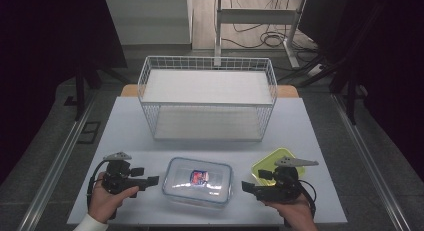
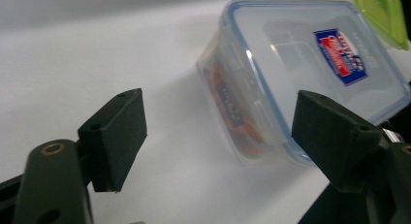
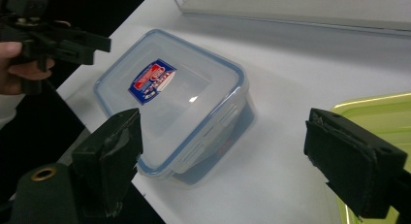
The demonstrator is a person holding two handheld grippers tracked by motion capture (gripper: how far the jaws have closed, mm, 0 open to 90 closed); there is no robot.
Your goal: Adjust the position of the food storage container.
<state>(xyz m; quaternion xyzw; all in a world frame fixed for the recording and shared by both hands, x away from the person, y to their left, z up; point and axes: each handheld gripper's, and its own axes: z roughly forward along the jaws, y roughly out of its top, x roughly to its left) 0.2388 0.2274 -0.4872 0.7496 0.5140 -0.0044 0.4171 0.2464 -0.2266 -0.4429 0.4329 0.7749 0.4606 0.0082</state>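
The clear lidded container (image 1: 198, 181) is lying on the desk (image 1: 125, 136) between the left hand-held gripper (image 1: 152, 181) and the right hand-held gripper (image 1: 247, 186), both gaping wide and empty. Each should be approaching level, probably squaring its pads on opposite short sides.

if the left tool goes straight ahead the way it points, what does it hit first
Most likely the clear box: the left tool, jaws open with nothing between them, points at its near side. The depth between them is hard to judge.
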